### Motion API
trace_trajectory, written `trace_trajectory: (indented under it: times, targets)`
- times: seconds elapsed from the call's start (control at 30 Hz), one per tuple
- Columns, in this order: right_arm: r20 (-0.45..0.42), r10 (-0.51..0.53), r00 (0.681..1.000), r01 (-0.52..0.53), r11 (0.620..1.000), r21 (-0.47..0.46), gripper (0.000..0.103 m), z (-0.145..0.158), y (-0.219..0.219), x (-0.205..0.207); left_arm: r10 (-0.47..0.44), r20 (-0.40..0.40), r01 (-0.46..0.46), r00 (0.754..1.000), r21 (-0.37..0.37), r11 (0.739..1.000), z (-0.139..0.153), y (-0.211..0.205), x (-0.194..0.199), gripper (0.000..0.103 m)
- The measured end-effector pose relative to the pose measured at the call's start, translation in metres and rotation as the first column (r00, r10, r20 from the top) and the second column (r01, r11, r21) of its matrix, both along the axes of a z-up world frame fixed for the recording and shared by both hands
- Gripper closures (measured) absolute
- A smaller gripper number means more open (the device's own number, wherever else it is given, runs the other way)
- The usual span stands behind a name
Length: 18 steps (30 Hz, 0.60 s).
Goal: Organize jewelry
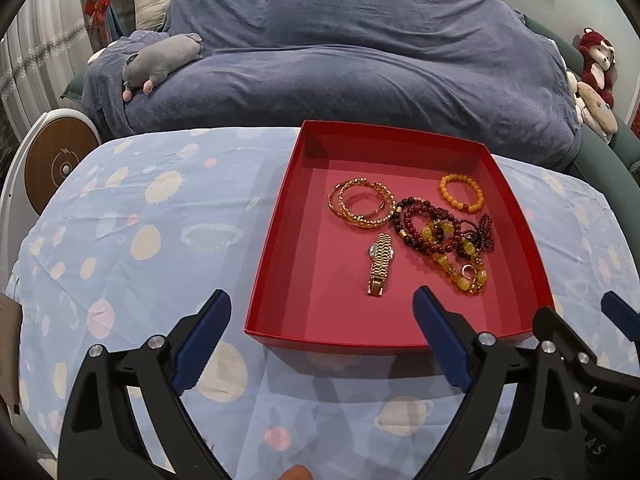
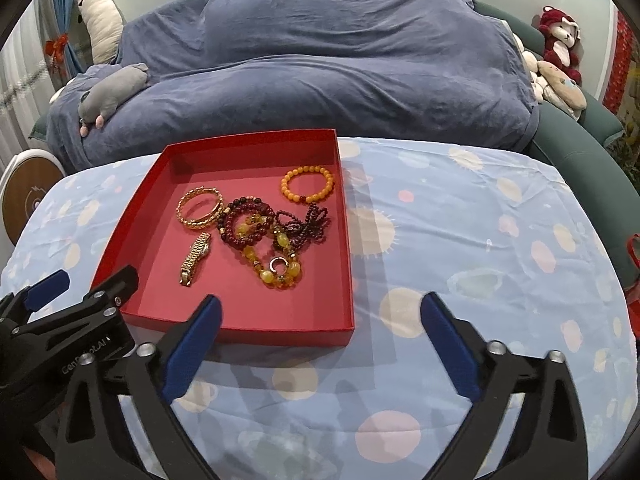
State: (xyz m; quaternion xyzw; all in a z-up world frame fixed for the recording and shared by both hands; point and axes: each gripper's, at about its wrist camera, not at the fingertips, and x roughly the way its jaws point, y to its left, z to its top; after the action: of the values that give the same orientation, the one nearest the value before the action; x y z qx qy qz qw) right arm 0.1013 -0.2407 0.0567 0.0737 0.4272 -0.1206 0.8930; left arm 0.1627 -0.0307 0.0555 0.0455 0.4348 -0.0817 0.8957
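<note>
A shallow red tray [image 1: 276, 216] [image 2: 136, 208] lies on a light blue planet-print cloth. In it are gold bangles [image 1: 362, 208] [image 2: 200, 208], a gold watch [image 1: 380, 262] [image 2: 195, 258], an orange bead bracelet [image 1: 462, 192] [image 2: 307, 183], dark red bead strands [image 1: 420, 226] [image 2: 248, 224] and yellow amber beads [image 1: 464, 272] [image 2: 276, 268], tangled together. My left gripper [image 1: 322, 306] is open and empty, at the tray's near edge. My right gripper [image 2: 320, 310] is open and empty, at the tray's near right corner. Each gripper shows in the other's view.
The cloth [image 1: 140, 240] [image 2: 480, 240] covers a table. Behind it a sofa under a dark blue blanket [image 1: 340, 60] holds a grey plush toy [image 1: 160, 60]. A red plush monkey [image 2: 560, 40] sits at the right, a round wooden disc [image 1: 60, 164] at the left.
</note>
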Motion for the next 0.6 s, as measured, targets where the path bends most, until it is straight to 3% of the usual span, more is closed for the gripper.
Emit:
trace_trajectory:
  times: [0.6]
  targets:
    - [0.003,-0.010,1.000,0.010,1.000,-0.010,0.007,-0.0003,-0.0035,0.0036,-0.004,0.006,0.004,1.000,0.015,1.000,-0.0010,-0.0044,0.0031,0.015]
